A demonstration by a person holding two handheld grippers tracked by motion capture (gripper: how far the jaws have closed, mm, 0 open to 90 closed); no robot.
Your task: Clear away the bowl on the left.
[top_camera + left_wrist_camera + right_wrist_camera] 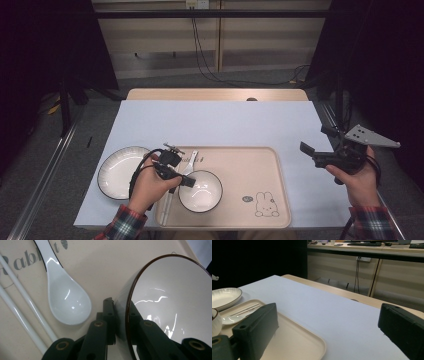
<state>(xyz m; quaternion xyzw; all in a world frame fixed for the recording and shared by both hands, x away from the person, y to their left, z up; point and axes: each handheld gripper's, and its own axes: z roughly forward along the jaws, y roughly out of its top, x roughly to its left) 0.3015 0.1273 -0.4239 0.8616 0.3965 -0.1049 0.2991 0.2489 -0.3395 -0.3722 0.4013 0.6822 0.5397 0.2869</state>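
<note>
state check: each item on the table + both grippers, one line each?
left gripper: shut on the bowl's rim, one jaw inside, one outside
bowl: on the tray, gripped at its left rim, empty
spoon: lying on the tray, empty, bowl side up
chopsticks: lying side by side on the tray
plate: on the table left of the tray, empty
tray: flat on the table
right gripper: open, holding nothing, off the tray's right

Left of my tray: bowl, spoon, chopsticks crowded together | tray's right half bare | plate blocks table's left | far cloth open
</note>
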